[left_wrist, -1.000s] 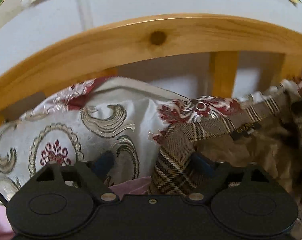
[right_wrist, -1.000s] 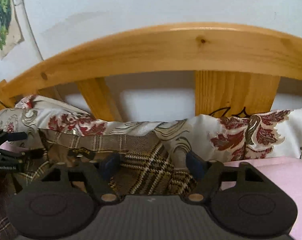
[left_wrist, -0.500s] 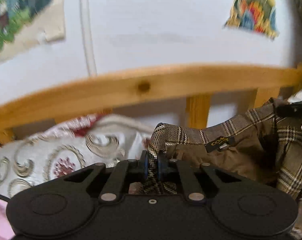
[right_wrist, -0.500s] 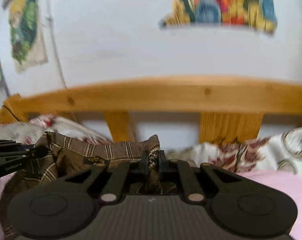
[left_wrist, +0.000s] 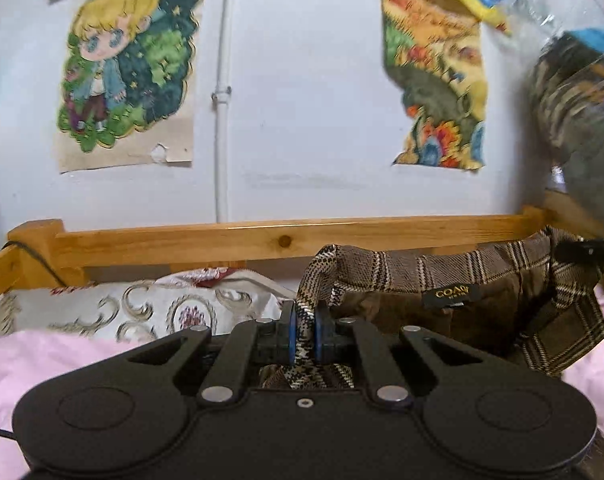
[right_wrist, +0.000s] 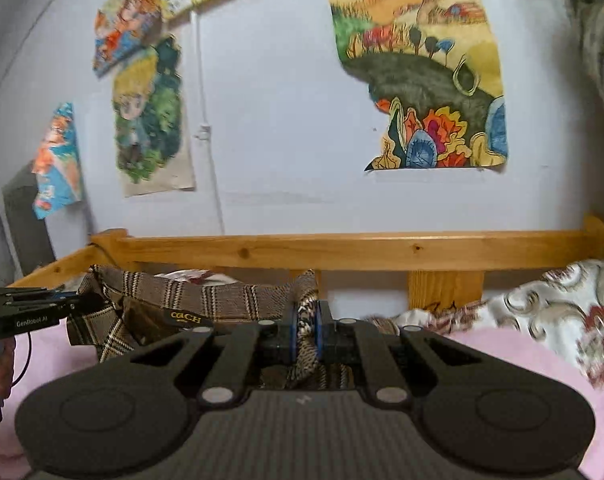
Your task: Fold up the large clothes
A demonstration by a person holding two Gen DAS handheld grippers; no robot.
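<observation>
While lifted, plaid coat (left_wrist: 442, 272) hangs | left claw (left_wrist: 305, 330) clamped | right claw (right_wrist: 306, 330) clamped

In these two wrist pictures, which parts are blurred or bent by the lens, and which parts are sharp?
Left wrist view: the plaid garment and its label are sharp; the right edge smears, and the wooden rail bows slightly from the fisheye. Right wrist view: the gripper body is sharp, while the patterned quilt at right and the left posters are blurred; corners darken.
</observation>
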